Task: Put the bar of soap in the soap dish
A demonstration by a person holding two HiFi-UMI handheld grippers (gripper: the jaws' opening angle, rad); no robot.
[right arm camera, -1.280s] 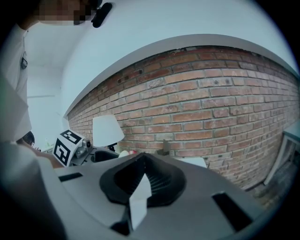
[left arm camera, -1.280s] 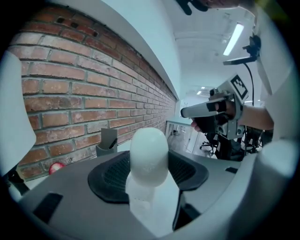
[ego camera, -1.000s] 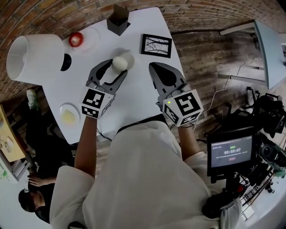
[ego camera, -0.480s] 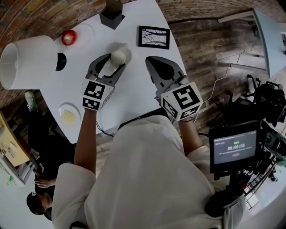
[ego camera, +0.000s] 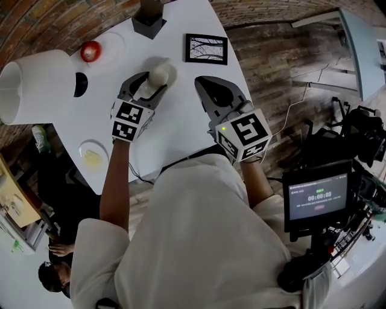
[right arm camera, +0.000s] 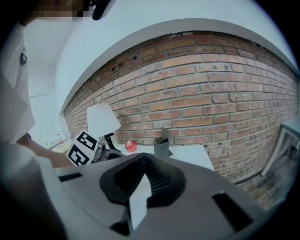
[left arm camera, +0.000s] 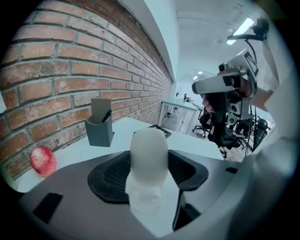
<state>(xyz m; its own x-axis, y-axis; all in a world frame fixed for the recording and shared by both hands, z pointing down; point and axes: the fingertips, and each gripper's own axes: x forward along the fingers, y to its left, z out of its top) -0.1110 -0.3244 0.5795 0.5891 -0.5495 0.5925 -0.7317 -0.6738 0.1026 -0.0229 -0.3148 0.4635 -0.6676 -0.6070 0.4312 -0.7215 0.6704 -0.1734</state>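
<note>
We are seeing a brick wall running behind the white tabletop's far edge, while wood-plank floor is spreading past its right edge.

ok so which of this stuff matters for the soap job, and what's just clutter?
Job: bar of soap, gripped by the left gripper; small white dish at the table edge, probably the soap dish.
Lying about: lamp, red apple, pen holder, picture frame.
</note>
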